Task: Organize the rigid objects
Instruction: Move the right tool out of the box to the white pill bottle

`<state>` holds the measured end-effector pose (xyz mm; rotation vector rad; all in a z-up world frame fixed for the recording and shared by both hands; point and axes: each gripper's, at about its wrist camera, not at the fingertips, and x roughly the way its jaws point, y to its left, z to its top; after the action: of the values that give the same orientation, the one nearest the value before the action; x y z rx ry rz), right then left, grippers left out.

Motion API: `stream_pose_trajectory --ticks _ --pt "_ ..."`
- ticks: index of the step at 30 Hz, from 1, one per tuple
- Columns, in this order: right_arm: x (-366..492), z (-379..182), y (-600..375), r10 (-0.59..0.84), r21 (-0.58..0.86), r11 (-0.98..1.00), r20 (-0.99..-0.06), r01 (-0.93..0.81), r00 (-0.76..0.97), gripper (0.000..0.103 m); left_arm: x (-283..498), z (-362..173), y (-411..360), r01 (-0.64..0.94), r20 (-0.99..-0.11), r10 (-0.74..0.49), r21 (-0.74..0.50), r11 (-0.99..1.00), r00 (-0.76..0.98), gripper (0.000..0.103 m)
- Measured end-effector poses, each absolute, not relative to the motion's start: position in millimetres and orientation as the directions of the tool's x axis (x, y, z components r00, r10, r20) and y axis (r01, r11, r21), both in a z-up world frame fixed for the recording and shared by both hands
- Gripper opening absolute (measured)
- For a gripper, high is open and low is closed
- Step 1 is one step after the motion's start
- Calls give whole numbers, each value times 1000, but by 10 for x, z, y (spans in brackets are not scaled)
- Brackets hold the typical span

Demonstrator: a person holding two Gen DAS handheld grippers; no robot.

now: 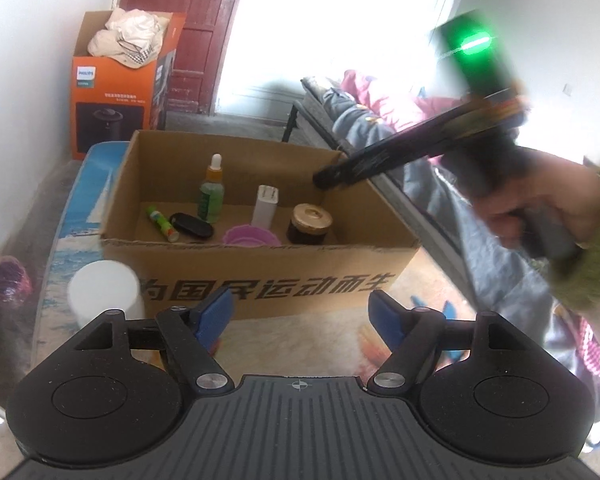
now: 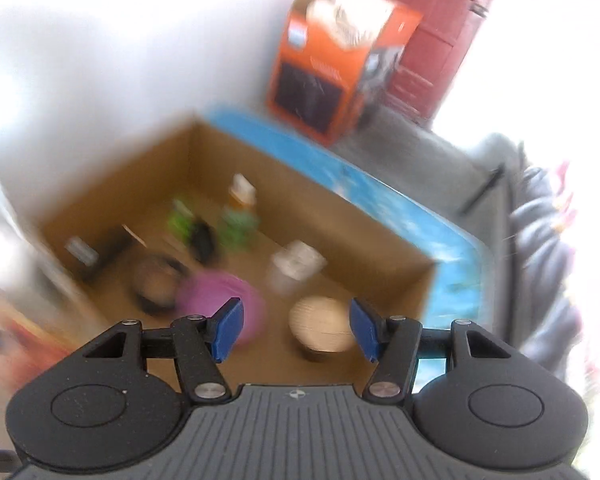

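The cardboard box (image 1: 260, 272) already holds most of what is being tidied. Inside it stand a green dropper bottle (image 1: 211, 194) with a white bulb, a smooth white charger block (image 1: 265, 206) and a dark jar (image 1: 309, 222) with a ribbed gold lid; lying flat near the box's left wall are a slim green tube (image 1: 163, 222) and a glossy black oval case (image 1: 191, 225). A scalloped pink plastic cup (image 1: 252, 236) sits against the box's front wall.

By my reading the job is well advanced but not finished: a plain white cylinder (image 1: 104, 292) stands outside, just beside the box's front left corner, on the surface with its printed sea-scene cover (image 1: 80, 216).

The left gripper (image 1: 300, 316) faces the box's front wall, blue fingers spread, nothing between them. The right gripper (image 2: 296, 330) hangs over the box's open top, fingers apart and empty; its view is badly blurred. Beyond the box stands an orange carton (image 1: 112, 92).
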<state>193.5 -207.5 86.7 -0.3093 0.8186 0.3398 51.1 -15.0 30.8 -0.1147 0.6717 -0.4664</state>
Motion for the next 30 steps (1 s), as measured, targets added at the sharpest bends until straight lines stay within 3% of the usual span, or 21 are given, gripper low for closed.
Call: stream_pose_trajectory --ticks 5,10,15,24,30 --pt "1333 1055 -2257 475 218 871 -597 -439 646 62 401 280 23 337 -543 -413 -239 911 731 86" --pt "1072 834 -2298 623 489 771 -447 -408 642 62 312 267 108 256 -513 -295 -147 955 806 87" --pt "1048 604 -2136 661 555 728 -414 -402 626 62 315 230 137 186 -500 -202 -82 979 842 88" --pt "1266 335 -1733 702 609 695 -457 -383 546 61 614 -46 193 70 -587 -66 -17 997 807 86" --pt "1491 87 -1521 717 645 679 -483 -350 502 51 855 -210 248 45 -634 -48 -21 999 772 80"
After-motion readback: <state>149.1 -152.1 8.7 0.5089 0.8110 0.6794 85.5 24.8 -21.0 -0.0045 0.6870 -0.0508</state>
